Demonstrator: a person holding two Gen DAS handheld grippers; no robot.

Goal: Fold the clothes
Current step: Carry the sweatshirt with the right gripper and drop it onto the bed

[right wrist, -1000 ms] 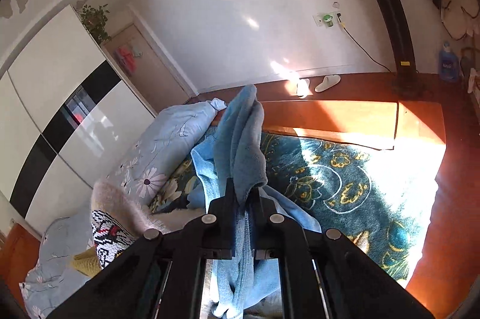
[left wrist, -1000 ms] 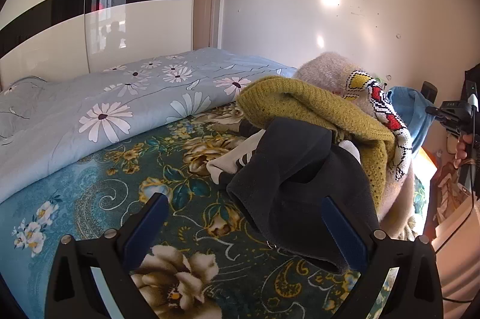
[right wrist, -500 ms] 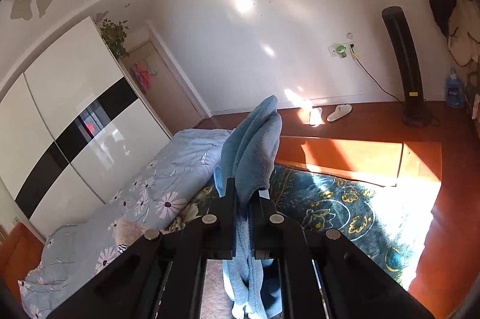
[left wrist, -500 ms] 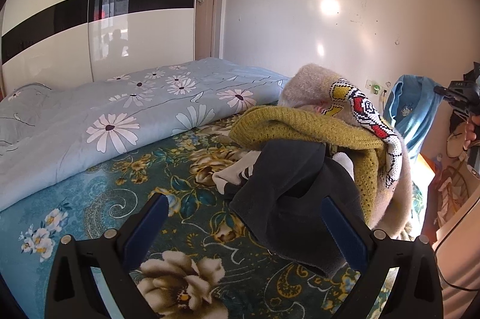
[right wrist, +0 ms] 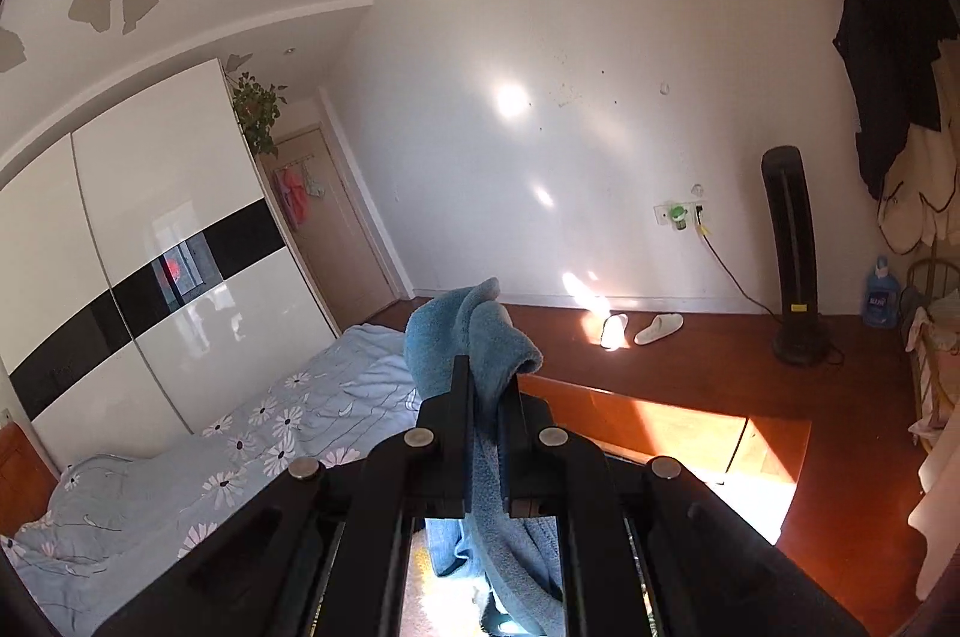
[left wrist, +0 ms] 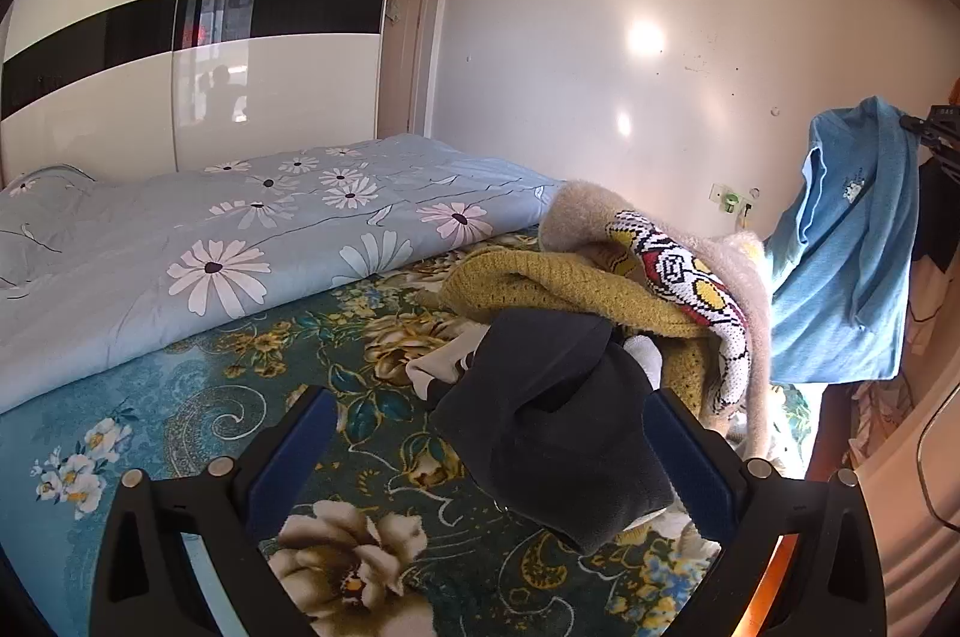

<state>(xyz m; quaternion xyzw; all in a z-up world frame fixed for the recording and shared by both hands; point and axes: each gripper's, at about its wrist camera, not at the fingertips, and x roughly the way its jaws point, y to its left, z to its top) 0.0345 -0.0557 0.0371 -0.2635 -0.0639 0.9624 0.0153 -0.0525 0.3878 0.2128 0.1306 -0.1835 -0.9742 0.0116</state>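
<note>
Overhead, right claw (right wrist: 485,400) clenched on blue top (left wrist: 852,253), which hangs lengthwise, right of clothes pile (left wrist: 600,313) on bed (left wrist: 180,397). Left claw (left wrist: 492,463) released, nearer the pile.

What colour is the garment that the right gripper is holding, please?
Light blue garment, best in the left wrist view.

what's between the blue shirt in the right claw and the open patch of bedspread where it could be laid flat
Nothing visible blocks it. The right claw holds the blue shirt in the air, right of the clothes pile. The floral bedspread left of the pile is bare, but the pile lies between them.
</note>
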